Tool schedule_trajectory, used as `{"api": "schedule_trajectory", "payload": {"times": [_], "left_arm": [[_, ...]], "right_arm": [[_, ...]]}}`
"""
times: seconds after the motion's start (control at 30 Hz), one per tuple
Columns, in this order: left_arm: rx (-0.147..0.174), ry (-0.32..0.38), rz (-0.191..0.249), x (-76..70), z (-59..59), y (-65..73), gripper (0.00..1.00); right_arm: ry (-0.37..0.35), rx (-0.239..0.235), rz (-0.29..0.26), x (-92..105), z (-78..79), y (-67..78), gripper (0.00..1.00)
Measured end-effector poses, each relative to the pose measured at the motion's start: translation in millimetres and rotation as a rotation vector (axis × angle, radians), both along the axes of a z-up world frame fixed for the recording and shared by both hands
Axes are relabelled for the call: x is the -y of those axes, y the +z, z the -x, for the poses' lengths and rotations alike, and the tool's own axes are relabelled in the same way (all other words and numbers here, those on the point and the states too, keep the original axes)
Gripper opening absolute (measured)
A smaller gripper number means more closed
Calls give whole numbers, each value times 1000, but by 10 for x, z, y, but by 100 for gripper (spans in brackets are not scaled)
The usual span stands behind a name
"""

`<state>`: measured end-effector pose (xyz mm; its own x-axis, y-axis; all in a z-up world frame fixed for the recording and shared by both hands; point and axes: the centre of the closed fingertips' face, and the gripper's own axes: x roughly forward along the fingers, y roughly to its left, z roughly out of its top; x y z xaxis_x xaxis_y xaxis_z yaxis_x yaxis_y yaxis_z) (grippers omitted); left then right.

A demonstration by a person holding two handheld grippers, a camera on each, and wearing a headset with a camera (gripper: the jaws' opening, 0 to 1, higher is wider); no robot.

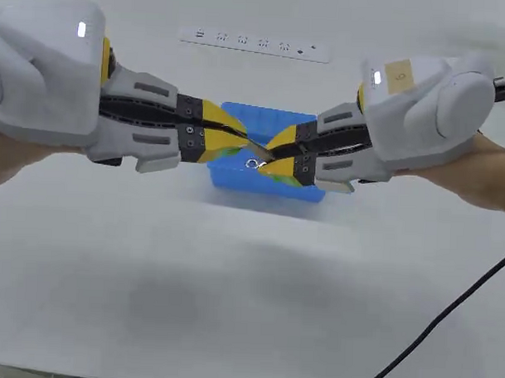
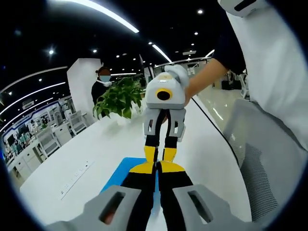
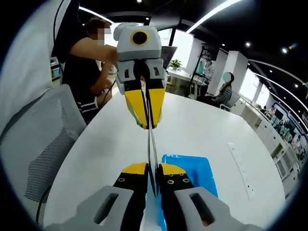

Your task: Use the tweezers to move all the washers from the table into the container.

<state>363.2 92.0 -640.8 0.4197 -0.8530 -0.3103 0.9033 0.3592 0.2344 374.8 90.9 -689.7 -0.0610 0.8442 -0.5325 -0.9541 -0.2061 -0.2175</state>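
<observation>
A black cable (image 1: 447, 316) crosses the near right of the white counter (image 1: 232, 304). Farther in, the left claw (image 1: 240, 140) and right claw (image 1: 276, 153) meet tip to tip above the blue container (image 1: 236, 178), both pinching the tweezers (image 3: 152, 139). One washer (image 1: 252, 164) shows within the container's outline. A power strip (image 1: 253, 44) lies beyond.
</observation>
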Motion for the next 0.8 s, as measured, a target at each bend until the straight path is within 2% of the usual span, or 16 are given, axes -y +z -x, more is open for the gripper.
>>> {"api": "schedule_trajectory", "payload": {"times": [0.2,0.33,0.43,0.6,0.67,0.8], "left_arm": [[-20,-12,-21,-6,45,-79,5],[-41,-12,-6,9,78,-110,5],[-58,-14,-28,9,98,-219,5],[-85,-17,-48,26,105,-371,5],[-108,-22,-69,29,110,-477,5],[-137,-38,-85,65,107,-621,5]], "right_arm": [[-28,-6,-13,98,45,78,9],[-37,-3,-12,139,93,90,9],[-43,-9,-13,162,107,87,9],[-36,-5,7,182,134,26,9],[-33,-9,13,186,151,-8,9],[-26,7,53,215,174,-182,8]]}}
